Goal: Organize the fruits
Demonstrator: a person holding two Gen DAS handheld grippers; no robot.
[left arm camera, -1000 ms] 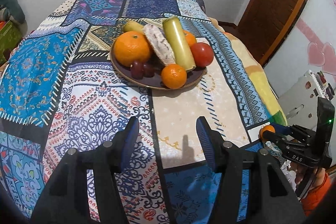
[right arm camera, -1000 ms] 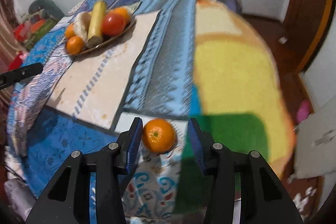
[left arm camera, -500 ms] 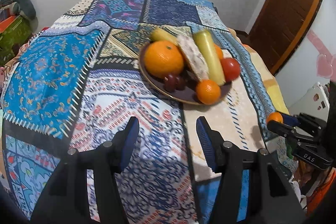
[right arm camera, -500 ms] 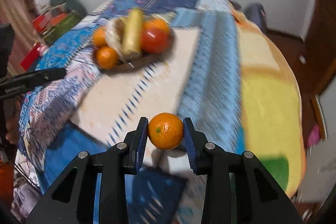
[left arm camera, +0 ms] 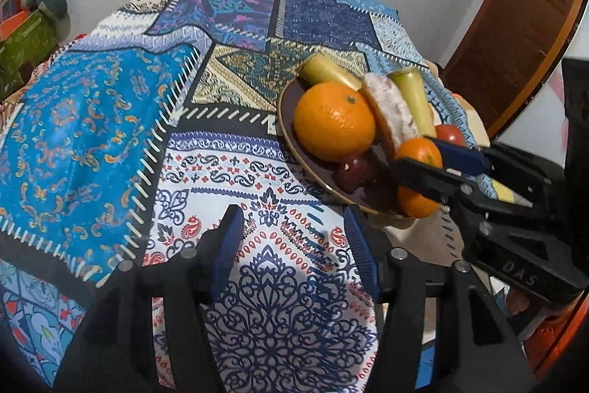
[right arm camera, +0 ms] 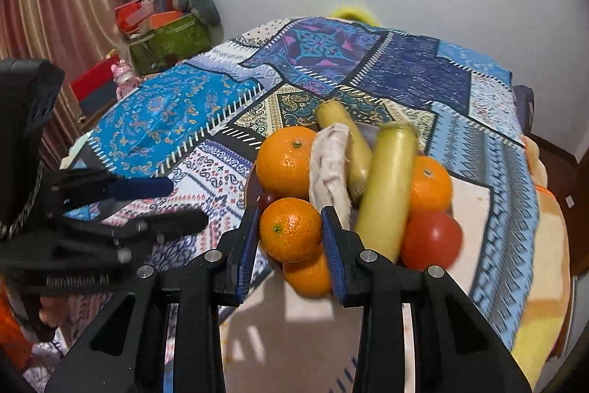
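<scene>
1. Two grippers are in our hands, both pointing steeply down over the patchwork cloth [left arm camera: 92, 120]. Our right gripper [right arm camera: 291, 234] reaches in beside the brown plate [left arm camera: 291, 139], above its near rim.
2. Its jaws are clenched on a small orange [right arm camera: 291, 234], one blue pad on each side, the fruit lifted clear of the cloth just over another small orange [right arm camera: 309, 277] on the plate.
3. Our left gripper [left arm camera: 294, 247] hangs over the white-and-navy patch, left of the plate and apart from it.
4. Its jaws stand released, partly apart, with only cloth showing between them.
5. On the plate we see a large orange [left arm camera: 333, 120], a tomato [right arm camera: 430, 240], two yellow-green sticks and dark grapes [left arm camera: 351, 172].
</scene>
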